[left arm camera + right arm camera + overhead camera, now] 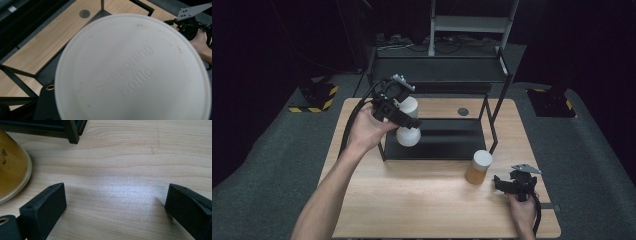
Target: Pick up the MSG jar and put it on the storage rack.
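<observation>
White seasoning bottle (409, 128) was the piece in hand: held in the air over the left end of the rack's lower shelf, clear of the shelf surface, tipped on its side so that its flat end faced the left tool's camera, where raised lettering on it (130, 67) read "Seasoning Bottle".

Desk (412, 200): pale wood, mostly bare in front of the rack.

Black two-tier rack (447, 139): stood at the back middle of the desk. Lower shelf dark and, as far as could be seen, carried nothing; upper shelf likewise looked bare.

Amber bottle with white cap (478, 167): upright on the desk just in front of the rack's right front leg, untouched, close to the right tool.

Left tool (404, 120): clamped on the white seasoning bottle, raised near the upper tier.

Right tool (504, 184): rested low at the desk's right front edge, jaws apart, nothing between them but bare wood.

Judgement: shelving work looked midway. One bottle lifted but not set down; the amber one not yet picked up. Which tier was intended could not be told.
</observation>
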A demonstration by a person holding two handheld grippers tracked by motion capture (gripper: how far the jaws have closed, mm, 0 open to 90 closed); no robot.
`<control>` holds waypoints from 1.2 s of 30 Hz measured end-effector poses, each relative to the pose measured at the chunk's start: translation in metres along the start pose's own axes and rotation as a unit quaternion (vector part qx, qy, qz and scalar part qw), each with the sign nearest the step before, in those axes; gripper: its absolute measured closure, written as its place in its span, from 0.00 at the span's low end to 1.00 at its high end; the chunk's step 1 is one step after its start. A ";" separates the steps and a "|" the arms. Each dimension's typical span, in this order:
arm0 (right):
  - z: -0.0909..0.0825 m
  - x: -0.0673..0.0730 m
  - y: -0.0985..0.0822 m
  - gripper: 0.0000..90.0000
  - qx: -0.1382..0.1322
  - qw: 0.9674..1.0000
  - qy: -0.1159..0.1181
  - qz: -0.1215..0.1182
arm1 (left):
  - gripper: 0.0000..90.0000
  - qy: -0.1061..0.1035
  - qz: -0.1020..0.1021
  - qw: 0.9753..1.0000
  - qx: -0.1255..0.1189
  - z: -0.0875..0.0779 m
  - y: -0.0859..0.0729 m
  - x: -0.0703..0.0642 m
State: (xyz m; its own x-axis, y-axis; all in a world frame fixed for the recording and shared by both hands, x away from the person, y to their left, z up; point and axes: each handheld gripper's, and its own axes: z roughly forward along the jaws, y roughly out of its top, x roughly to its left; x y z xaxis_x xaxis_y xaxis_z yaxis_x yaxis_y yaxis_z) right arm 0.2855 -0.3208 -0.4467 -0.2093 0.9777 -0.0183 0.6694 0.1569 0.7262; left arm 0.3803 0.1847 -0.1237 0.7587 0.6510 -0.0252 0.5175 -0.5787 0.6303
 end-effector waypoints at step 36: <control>0.000 0.000 0.000 0.03 0.000 1.000 0.000 0.001 | 0.39 0.059 -0.050 0.997 -0.007 -0.042 0.108 0.014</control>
State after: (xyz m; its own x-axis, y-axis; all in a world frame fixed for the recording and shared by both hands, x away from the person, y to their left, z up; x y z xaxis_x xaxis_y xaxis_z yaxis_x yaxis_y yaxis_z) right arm 0.2855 -0.3207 -0.4467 -0.2082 0.9779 -0.0167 0.6700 0.1551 0.7260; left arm 0.4300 0.1517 -0.0239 0.6514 0.7587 0.0038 0.5811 -0.5021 0.6405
